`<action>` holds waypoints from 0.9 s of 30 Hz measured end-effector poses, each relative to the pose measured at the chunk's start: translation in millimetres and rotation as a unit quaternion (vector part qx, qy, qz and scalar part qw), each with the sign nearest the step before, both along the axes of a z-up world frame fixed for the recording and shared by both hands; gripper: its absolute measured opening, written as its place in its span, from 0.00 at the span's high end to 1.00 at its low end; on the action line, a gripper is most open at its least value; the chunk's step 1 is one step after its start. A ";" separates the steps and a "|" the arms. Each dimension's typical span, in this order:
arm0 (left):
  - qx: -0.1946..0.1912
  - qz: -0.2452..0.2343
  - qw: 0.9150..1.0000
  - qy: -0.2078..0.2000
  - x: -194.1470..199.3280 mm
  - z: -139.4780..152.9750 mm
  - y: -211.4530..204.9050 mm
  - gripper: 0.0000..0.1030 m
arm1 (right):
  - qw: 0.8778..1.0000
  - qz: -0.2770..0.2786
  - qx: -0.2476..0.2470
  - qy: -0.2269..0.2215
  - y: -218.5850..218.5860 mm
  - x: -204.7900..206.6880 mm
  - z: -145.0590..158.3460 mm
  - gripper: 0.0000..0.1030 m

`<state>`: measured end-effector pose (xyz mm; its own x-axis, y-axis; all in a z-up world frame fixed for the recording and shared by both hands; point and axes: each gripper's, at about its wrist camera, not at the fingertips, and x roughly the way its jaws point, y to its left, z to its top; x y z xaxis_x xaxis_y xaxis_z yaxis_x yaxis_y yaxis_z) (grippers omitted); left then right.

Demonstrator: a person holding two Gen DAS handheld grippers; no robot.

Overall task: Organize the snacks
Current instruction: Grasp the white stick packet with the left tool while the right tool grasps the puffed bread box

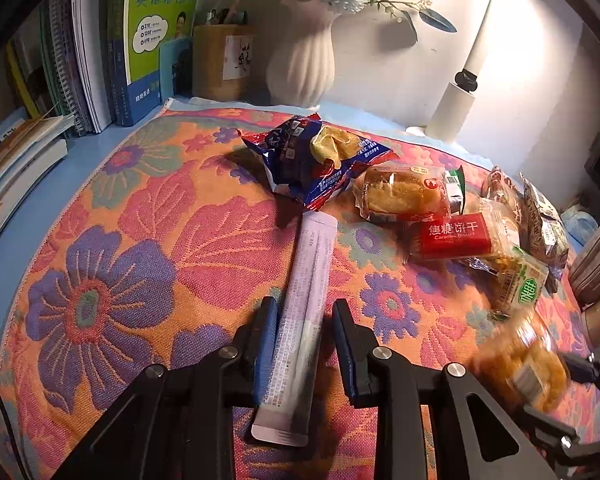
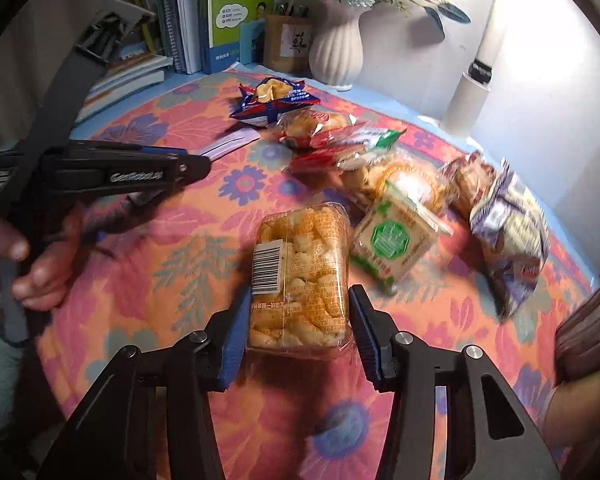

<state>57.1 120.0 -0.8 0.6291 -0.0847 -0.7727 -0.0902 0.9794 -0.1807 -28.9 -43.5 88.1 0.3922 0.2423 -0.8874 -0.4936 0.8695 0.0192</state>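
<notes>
Two grippers work over a flowered cloth (image 1: 140,240), each with one snack between its fingers. The left gripper (image 1: 306,312) has its blue pads closed on a long pale stick packet (image 1: 310,300), whose long axis runs straight ahead from the fingers, its far end just short of a blue chip bag (image 1: 300,160). The right gripper (image 2: 300,304) is clamped on a clear pack of puffed golden snacks (image 2: 300,272), long axis also pointing forward, barcode label on its left side. Ahead and to the right of that pack lies a loose pile of about six wrapped items, among them one green-labelled square pack (image 2: 392,240), one red caramel biscuit bar (image 1: 454,238) and one wrapped bun (image 1: 400,194). A hand (image 2: 32,264) holds the left gripper's handle.
</notes>
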 end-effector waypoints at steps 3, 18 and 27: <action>0.013 -0.001 1.000 0.001 0.0 0.1 -4.1 0.75 | 0.998 -0.040 0.030 0.032 -25.3 -14.0 2.2 0.55; 0.066 -0.040 0.997 0.000 -8.7 6.6 -34.5 0.82 | 0.989 -0.133 0.043 0.040 -78.7 -41.0 -2.5 0.43; -0.003 -0.076 0.997 -0.027 -50.6 27.8 -47.0 0.82 | 0.995 -0.103 -0.004 -0.006 -64.6 -55.0 5.5 0.56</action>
